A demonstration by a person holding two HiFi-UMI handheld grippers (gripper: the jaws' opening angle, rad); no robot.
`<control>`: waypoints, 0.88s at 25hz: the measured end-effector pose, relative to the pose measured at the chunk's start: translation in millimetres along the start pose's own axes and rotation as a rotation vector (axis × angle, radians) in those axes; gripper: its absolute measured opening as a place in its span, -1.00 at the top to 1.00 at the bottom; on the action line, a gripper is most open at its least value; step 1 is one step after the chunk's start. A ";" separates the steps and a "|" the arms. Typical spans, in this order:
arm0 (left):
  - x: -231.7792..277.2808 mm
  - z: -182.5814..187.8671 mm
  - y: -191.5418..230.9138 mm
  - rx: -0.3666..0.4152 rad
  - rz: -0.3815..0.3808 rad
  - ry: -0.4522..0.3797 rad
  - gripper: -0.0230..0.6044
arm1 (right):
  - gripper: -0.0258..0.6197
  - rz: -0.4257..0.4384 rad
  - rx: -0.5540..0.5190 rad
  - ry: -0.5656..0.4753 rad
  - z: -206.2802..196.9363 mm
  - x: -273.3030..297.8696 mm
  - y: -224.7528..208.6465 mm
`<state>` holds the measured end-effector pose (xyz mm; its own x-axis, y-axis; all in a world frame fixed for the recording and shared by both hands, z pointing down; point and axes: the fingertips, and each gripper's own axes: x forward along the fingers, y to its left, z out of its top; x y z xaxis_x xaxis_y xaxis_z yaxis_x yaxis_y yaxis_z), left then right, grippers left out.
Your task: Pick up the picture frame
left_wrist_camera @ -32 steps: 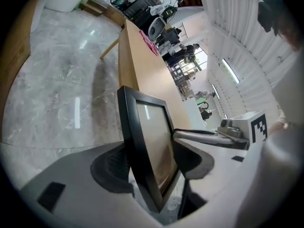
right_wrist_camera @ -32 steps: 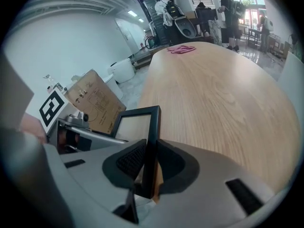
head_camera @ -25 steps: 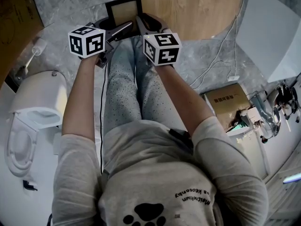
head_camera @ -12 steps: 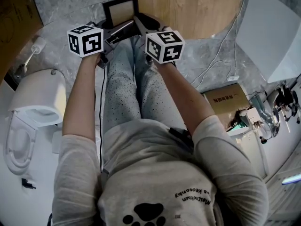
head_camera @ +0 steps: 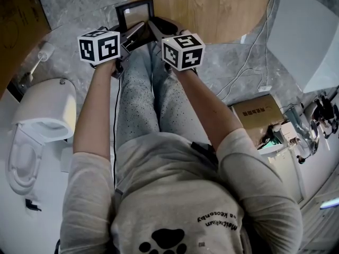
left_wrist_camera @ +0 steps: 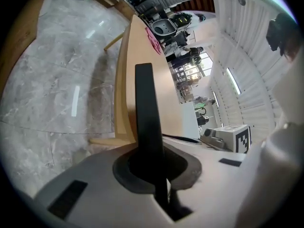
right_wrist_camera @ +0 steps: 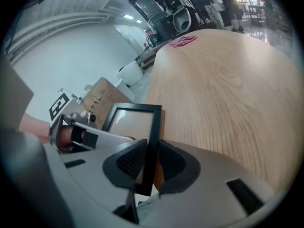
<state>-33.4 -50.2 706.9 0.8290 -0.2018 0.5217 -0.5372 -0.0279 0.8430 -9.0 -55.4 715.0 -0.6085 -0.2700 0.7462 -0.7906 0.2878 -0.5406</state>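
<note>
The picture frame (head_camera: pixel 134 10), black-edged with a pale middle, stands at the near edge of the wooden surface (head_camera: pixel 212 7), beyond the person's knees. My left gripper (head_camera: pixel 130 34) holds its left side; its jaws have just been closing, and in the left gripper view the black frame edge (left_wrist_camera: pixel 146 109) runs straight up between the pads of the left gripper (left_wrist_camera: pixel 155 169). My right gripper (head_camera: pixel 153 27) is shut on the right side. In the right gripper view the frame (right_wrist_camera: pixel 131 119) sits with its right bar pinched between the dark pads of the right gripper (right_wrist_camera: pixel 148 163).
A white toilet (head_camera: pixel 36 128) and a toilet brush (head_camera: pixel 39 57) are at the left. At the right lie a cardboard box (head_camera: pixel 258 113), cables (head_camera: pixel 249 62) on the grey marble floor and a white panel (head_camera: pixel 307 30). The person's legs (head_camera: pixel 143 89) fill the middle.
The left gripper's jaws have closed onto the frame's left side. Both marker cubes have shifted slightly, and the frame now looks tipped and a little farther away.
</note>
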 end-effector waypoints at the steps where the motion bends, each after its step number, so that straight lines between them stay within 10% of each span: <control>1: 0.2 0.2 -1.4 -0.010 0.008 -0.001 0.86 | 0.70 -0.006 -0.006 0.002 -0.1 -0.9 -0.1; 22: 2.1 8.0 -24.6 0.054 0.282 -0.002 0.87 | 0.88 -0.170 -0.139 0.019 53.9 -57.6 -7.9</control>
<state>-19.6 -57.8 686.2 0.6454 -0.2108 0.7342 -0.7541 -0.0228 0.6563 28.6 -91.7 655.3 -0.4646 -0.3082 0.8301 -0.8640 0.3634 -0.3486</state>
